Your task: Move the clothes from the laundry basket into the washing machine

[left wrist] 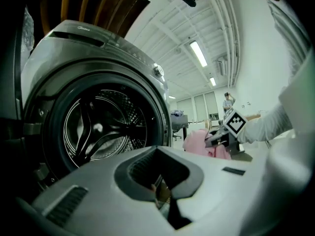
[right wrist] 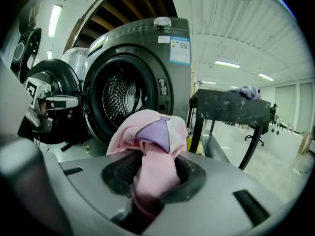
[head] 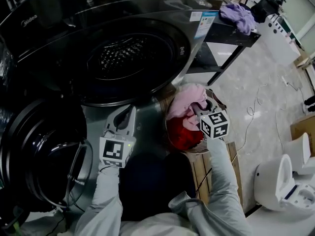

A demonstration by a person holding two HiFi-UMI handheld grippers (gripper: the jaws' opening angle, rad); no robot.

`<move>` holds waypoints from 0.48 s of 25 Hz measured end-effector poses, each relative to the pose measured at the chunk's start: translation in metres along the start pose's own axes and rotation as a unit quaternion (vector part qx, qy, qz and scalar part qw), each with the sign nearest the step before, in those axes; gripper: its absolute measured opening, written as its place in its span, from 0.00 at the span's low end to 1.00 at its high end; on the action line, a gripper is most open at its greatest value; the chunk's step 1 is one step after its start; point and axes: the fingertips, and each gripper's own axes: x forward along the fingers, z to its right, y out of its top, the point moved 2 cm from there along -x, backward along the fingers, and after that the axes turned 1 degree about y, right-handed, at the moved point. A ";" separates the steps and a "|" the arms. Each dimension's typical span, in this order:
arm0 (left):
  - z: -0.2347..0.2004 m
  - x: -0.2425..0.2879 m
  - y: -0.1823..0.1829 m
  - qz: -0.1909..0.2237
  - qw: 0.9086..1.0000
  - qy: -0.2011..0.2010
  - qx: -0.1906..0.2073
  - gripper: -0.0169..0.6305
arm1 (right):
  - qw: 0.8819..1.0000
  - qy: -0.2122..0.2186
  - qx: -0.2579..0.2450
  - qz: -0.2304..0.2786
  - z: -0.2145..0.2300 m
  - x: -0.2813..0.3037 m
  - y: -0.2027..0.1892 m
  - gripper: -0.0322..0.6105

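Observation:
The grey front-loading washing machine (head: 147, 14) stands with its drum (head: 125, 58) exposed and its round door (head: 42, 151) swung open at the left. Below its right corner sits the laundry basket (head: 199, 149), a red garment (head: 183, 134) inside. My right gripper (head: 194, 108) is shut on a pink garment (head: 187, 100) with a purple patch (right wrist: 155, 132), lifted above the basket. In the right gripper view the cloth bulges out of the jaws (right wrist: 152, 181), facing the drum (right wrist: 120, 97). My left gripper (head: 129, 111) hangs in front of the machine with its jaws together and nothing in them; its own view looks into the drum (left wrist: 98, 127).
A black table (head: 231, 36) with a purple cloth (head: 238, 14) stands right of the machine. White appliances (head: 290, 176) sit at the lower right, with a cable (head: 256, 107) across the pale floor. A wooden pallet (head: 202, 166) lies under the basket. A person (left wrist: 227, 101) stands far off.

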 end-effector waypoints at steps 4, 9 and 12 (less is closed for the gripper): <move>0.001 -0.005 0.012 0.004 1.000 0.003 -0.002 0.06 | 0.999 -0.006 -0.004 0.051 -0.008 -0.023 0.043 0.23; 0.001 -0.014 0.022 0.006 1.000 0.009 -0.003 0.06 | 0.995 0.005 -0.015 0.096 -0.027 -0.038 0.080 0.23; -0.003 -0.020 0.028 0.008 1.000 0.018 -0.003 0.06 | 0.993 0.021 -0.026 0.114 -0.044 -0.038 0.096 0.23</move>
